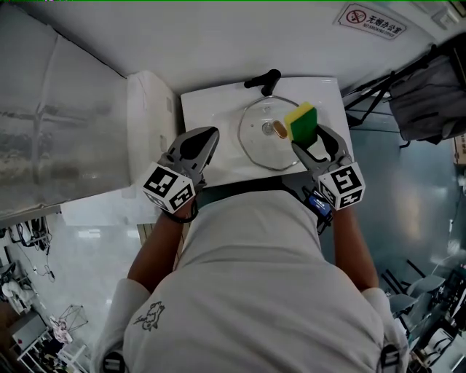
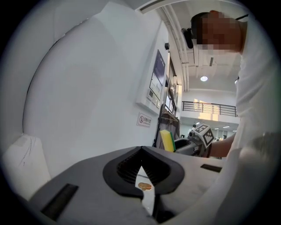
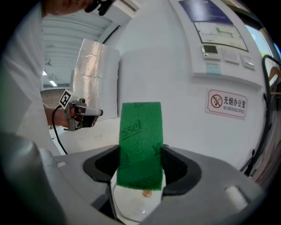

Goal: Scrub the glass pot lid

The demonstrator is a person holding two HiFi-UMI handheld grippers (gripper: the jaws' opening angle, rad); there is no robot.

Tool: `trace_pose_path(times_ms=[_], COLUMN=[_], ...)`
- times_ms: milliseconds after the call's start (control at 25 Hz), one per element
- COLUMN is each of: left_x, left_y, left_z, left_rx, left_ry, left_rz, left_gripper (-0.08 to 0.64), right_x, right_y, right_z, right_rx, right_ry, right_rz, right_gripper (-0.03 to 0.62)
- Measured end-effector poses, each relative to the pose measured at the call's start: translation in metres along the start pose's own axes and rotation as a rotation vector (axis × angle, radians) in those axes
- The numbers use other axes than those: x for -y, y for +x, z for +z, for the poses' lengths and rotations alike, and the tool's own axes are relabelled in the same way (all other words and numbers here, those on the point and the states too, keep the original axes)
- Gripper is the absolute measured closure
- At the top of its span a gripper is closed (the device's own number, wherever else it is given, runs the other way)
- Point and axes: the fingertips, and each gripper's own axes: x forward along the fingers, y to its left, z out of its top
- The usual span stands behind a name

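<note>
The round glass pot lid (image 1: 258, 146) lies flat in the white sink (image 1: 211, 102), its brownish knob (image 1: 279, 130) pointing up. My right gripper (image 1: 309, 138) is shut on a yellow and green sponge (image 1: 301, 121), held just above the lid's right part. In the right gripper view the green face of the sponge (image 3: 140, 145) stands upright between the pads, with the lid (image 3: 129, 204) and knob (image 3: 146, 193) below. My left gripper (image 1: 211, 135) hovers at the sink's left front, shut and empty. In the left gripper view its jaws (image 2: 141, 153) meet, and the knob (image 2: 144, 186) shows beneath them.
A black faucet (image 1: 263, 80) stands at the back of the sink. A foil-wrapped duct (image 1: 51, 131) fills the left side. A no-smoking sign (image 1: 373, 22) hangs on the white wall. A black stand with dark cloth (image 1: 426, 95) is at the right.
</note>
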Motion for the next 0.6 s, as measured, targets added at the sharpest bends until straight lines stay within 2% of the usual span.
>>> trace_pose_path(times_ms=[280, 600], left_x=[0.043, 0.131], left_y=[0.006, 0.013], left_z=[0.007, -0.005], left_rx=[0.033, 0.024], left_ry=[0.029, 0.019], left_rz=[0.0, 0.064], left_gripper=[0.561, 0.561], right_x=[0.01, 0.015], right_y=[-0.035, -0.104], right_z=[-0.013, -0.053], right_rx=[0.037, 0.057], right_ry=[0.024, 0.022], right_rz=[0.041, 0.113], right_gripper=[0.299, 0.299])
